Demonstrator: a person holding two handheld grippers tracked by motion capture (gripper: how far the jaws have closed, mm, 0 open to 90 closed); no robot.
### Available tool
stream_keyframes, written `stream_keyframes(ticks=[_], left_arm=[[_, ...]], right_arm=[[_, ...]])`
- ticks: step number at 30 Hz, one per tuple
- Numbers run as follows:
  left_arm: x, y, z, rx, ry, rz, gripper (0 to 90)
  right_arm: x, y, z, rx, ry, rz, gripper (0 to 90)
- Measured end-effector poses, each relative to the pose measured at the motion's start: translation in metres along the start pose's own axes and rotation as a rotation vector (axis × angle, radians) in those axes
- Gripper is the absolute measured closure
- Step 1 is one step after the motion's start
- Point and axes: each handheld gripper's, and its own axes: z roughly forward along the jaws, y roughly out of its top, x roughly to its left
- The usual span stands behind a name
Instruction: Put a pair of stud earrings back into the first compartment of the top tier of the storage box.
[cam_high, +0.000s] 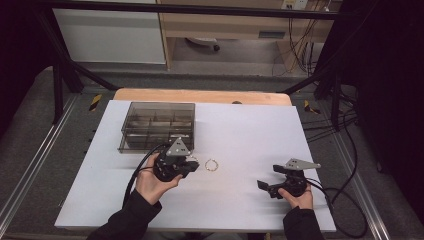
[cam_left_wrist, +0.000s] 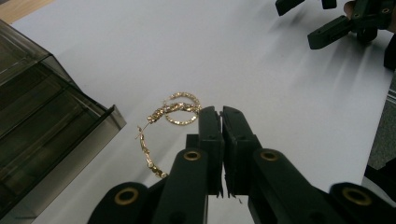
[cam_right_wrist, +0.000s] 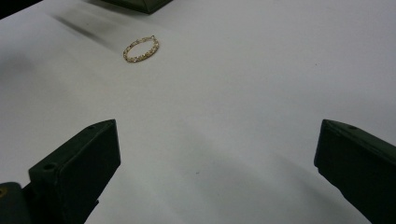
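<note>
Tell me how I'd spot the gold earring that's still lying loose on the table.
Start at the smoky compartment box on the white table. Just in front of its right corner sits the left gripper, shut on one gold hoop. The loose hoop lies flat just right of that gripper, touched by nothing.

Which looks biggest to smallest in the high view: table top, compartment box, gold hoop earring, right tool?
1. White table top
2. Smoked compartment box
3. Right tool, open
4. Gold hoop earring, lying flat on the table top
</note>
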Motion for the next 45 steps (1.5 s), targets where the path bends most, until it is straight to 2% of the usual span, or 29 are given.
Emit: stream_keyframes(ticks=[8,18,37,45], left_arm=[[0.008,-0.001,-0.009,-0.002,0.019,-0.011,87.1],[0.019,-0.001,-0.029,-0.009,0.05,-0.021,87.0],[0.05,-0.012,-0.054,-0.017,0.121,-0.076,87.0],[0.069,-0.018,-0.062,-0.013,0.161,-0.108,87.0]], right_arm=[[0.0,0.0,0.0,0.0,0.0,-0.001,0.8],[0.0,0.0,0.0,0.0,0.0,-0.001,0.8],[0.0,0.0,0.0,0.002,0.0,-0.002,0.8],[0.0,0.0,0.0,0.003,0.0,-0.002,0.8]])
